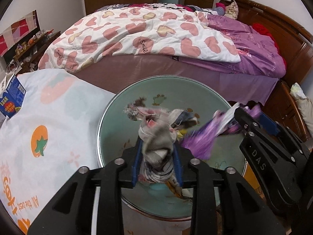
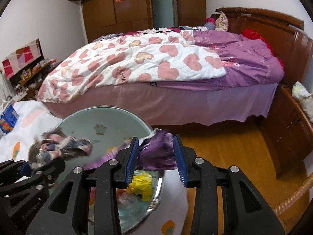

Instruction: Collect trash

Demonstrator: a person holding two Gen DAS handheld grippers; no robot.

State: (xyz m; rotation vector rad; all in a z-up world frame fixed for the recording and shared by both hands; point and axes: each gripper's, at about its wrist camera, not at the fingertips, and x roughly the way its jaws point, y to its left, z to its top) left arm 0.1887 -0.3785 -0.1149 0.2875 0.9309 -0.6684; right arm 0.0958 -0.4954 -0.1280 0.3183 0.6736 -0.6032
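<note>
Grey crumpled sock-like rag is being pinched by the left gripper over the pale green bin, while the right gripper is clamping a purple wrapper at its right rim.

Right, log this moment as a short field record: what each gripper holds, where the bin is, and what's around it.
left gripper: shut on grey wrapper bundle, above the bin mouth
right gripper: shut on purple wrapper, at the bin's rim
trash bin: pale green, round, metal rim, open
inside bin: yellow wrapper and other scraps
left of bin: fruit-print cloth, blue carton on it
behind bin: bed with heart-print quilt
floor: wood floor
</note>
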